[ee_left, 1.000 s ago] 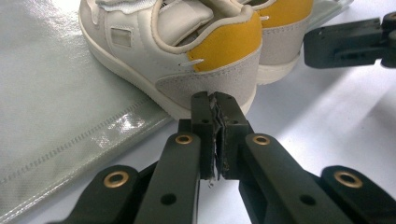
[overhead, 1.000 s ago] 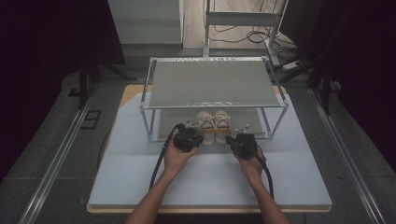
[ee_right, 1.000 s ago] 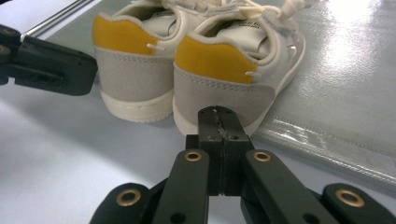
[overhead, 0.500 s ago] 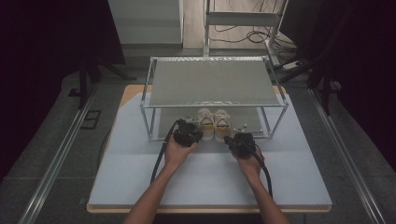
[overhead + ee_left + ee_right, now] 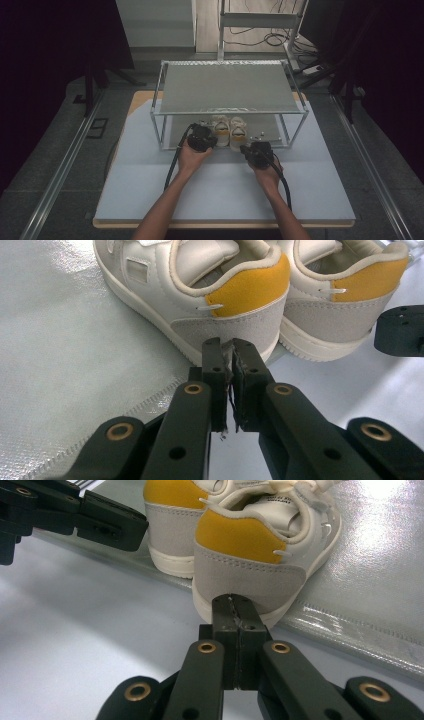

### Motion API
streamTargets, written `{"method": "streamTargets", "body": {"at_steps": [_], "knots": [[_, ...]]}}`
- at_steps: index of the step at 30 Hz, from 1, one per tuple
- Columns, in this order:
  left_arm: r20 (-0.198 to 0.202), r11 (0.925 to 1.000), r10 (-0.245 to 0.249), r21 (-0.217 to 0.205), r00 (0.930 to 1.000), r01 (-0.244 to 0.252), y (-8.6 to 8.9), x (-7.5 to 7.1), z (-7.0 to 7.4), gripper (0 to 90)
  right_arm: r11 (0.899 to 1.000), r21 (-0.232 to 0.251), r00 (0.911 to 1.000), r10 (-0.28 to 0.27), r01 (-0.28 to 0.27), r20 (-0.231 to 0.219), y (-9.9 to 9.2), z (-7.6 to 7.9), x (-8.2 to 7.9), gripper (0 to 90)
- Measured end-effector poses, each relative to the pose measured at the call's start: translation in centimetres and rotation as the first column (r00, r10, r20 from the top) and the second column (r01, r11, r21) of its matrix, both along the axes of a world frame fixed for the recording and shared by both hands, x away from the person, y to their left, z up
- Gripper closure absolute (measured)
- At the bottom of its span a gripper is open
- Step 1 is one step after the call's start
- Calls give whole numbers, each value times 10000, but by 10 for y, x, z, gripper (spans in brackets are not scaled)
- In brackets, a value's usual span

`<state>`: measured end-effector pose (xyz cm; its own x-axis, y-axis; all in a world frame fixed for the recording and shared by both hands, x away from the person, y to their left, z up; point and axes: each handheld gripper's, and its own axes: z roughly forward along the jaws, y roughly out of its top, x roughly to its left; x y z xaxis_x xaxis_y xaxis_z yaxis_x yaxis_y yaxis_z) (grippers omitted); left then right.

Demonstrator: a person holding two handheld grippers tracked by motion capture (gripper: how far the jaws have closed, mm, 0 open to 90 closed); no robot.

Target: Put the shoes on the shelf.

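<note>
A pair of cream leather sneakers with yellow heel patches and grey suede heel panels stands side by side on the lower, silvery sheet-covered level of a 2-tier metal-framed rack (image 5: 160, 107), heels facing the person. The rack sits toward the far side of a pale blue desk (image 5: 150, 190).

The left sneaker (image 5: 200, 290) lies directly ahead of the left tongs (image 5: 227, 347). In the left gripper view, the jaws are pressed almost together, a thin slit between them with nothing in it, and their tips sit just before the grey heel panel; contact cannot be told.

The right sneaker (image 5: 260, 545) lies directly ahead of the right tongs (image 5: 234, 602). In the right gripper view, the jaws are pressed fully together with nothing between them, tips at the base of the heel near the white sole.

In the high view, the left hand (image 5: 192, 157) holds its tool at the rack's front edge, just beside the sneakers, while the right hand (image 5: 265, 172) holds its tool slightly nearer the person, on the desk in front of the rack. A black cable (image 5: 172, 167) trails back from the left tool.
</note>
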<state>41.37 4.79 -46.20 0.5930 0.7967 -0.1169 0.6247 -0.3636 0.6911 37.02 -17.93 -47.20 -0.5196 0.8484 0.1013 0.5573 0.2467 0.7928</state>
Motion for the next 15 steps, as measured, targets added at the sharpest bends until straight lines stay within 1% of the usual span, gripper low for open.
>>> {"method": "streamTargets", "body": {"at_steps": [3, 6, 8, 11, 15], "knots": [[15, 10000, -14, 20, 10000, 14, -1, 0, 0, 850, 10000, -74, 10000, -67, 67, 33, 0, 0, 1, 896], [12, 10000, 17, -55, 10000, -17, -1, 0, 0, 850, 9997, -105, 9997, -224, 225, 59, -1, -1, 4, 895], [-6, 10000, 11, -42, 10000, -11, -1, 0, 0, 851, 9992, -159, 9993, -354, 356, 76, -1, -1, 9, 895], [-10, 10000, 9, -50, 10000, -9, 0, 0, 0, 852, 9989, -133, 9989, -444, 446, 125, 0, -1, 14, 895], [-2, 10000, 21, -67, 10000, -21, -1, 0, -1, 852, 9983, -242, 9984, -530, 534, 188, 2, 0, 21, 895]]}}
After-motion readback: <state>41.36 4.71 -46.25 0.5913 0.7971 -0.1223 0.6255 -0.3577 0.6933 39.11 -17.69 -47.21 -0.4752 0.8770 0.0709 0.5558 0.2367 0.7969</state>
